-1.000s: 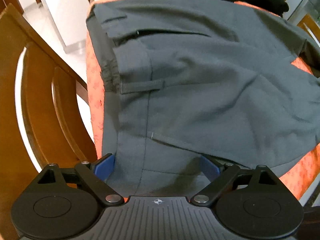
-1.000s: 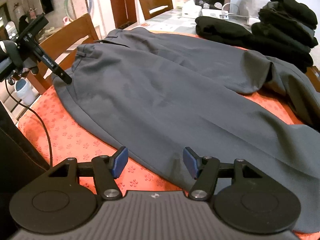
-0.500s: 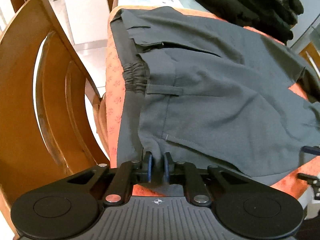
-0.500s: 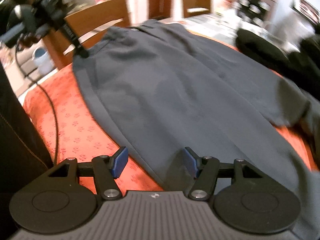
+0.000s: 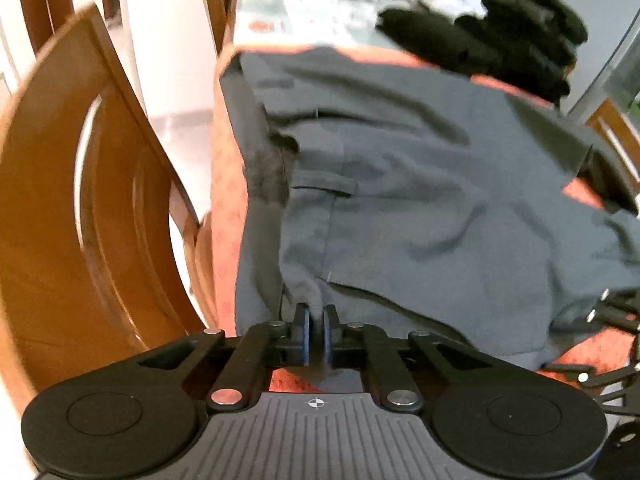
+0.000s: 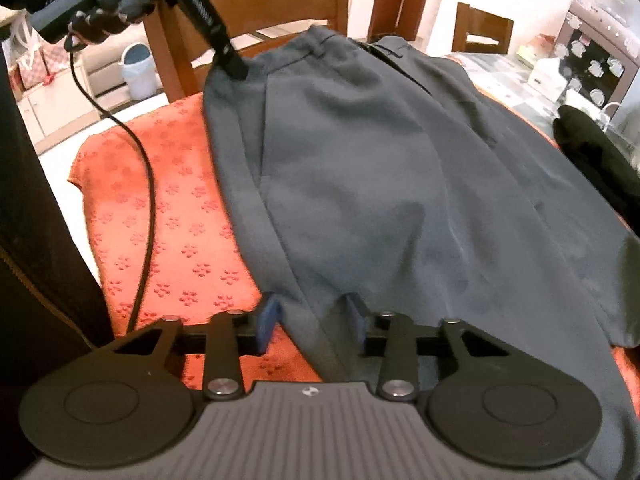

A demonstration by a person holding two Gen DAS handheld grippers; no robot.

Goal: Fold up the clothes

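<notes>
**A:** What lies on the table, and where?

**B:** A pair of dark grey trousers [image 6: 380,184] is spread flat over an orange cloth with a small flower print [image 6: 172,216] that covers the table. In the right wrist view the waistband sits at about 12 o'clock, near the far edge, and the legs run down toward 5 o'clock. In the left wrist view the waistband edge hangs slightly over the table's side at 9 o'clock, next to a wooden chair [image 5: 92,208].

**A:** What is the left gripper doing?

**B:** The left gripper [image 5: 316,330] is pinched tight on the trousers: its two blue-faced pads have a fold of the waist corner clamped between them, at 6 o'clock in its own view. In the right wrist view the same tool reaches in from 11 o'clock, held by a gloved hand [image 6: 100,8], its tip meeting the cloth's near waist corner. A black cable [image 6: 144,184] trails from it across the orange cloth.

**A:** And the right gripper?

**B:** The right gripper [image 6: 310,322] is at a middling width and closing. The near edge of a trouser leg lies between its blue pads, which do not yet press on it.

**A:** Anything else nearby?

**B:** A heap of black clothes [image 5: 500,36] sits at 1 o'clock in the left view, beyond the trousers. A second wooden chair [image 6: 256,20] stands behind the table at 11 o'clock in the right view.
</notes>
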